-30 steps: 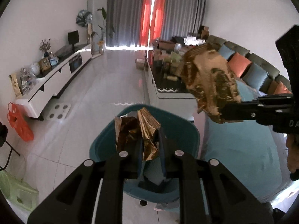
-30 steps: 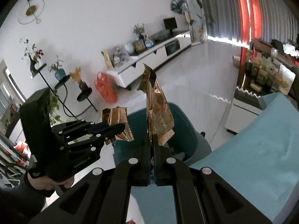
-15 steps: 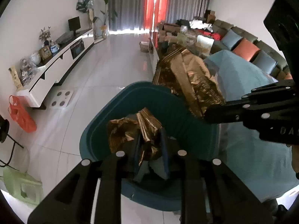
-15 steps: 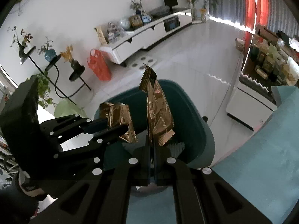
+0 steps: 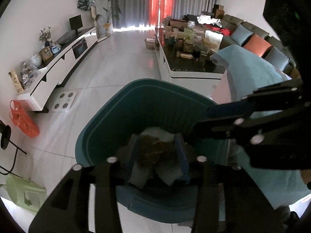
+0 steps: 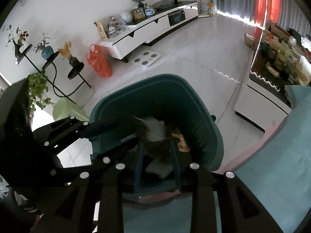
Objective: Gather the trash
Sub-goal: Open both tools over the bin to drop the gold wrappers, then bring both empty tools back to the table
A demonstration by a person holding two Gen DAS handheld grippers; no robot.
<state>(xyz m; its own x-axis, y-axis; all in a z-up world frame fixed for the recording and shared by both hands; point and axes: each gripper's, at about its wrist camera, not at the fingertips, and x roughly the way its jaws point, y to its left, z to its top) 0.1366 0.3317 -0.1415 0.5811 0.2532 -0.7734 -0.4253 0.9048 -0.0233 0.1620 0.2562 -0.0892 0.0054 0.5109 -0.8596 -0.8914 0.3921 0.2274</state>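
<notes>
Both grippers are held over the open mouth of a teal bin (image 5: 101,136) that stands on the white tiled floor (image 5: 108,62) beside a surface draped in light blue cloth (image 6: 272,165).

The left gripper (image 5: 158,155) is pointed steeply down into the bin, its jaws having just been opening; they now stand partly apart. A crumpled gold-brown wrapper (image 5: 155,151) is seen in the gap between them, but it is blurred, and whether the pads touch it cannot be told with certainty; it appears loose.

The right gripper (image 6: 157,155) is likewise aimed down into the bin, its jaws having just been opening to a narrow gap. A dark wrapper (image 6: 159,147) is seen in line with that gap, apparently unclamped. Deeper in the bin, crumpled white paper (image 6: 155,130) and another gold wrapper (image 6: 181,139) are seen lying against the far wall.
</notes>
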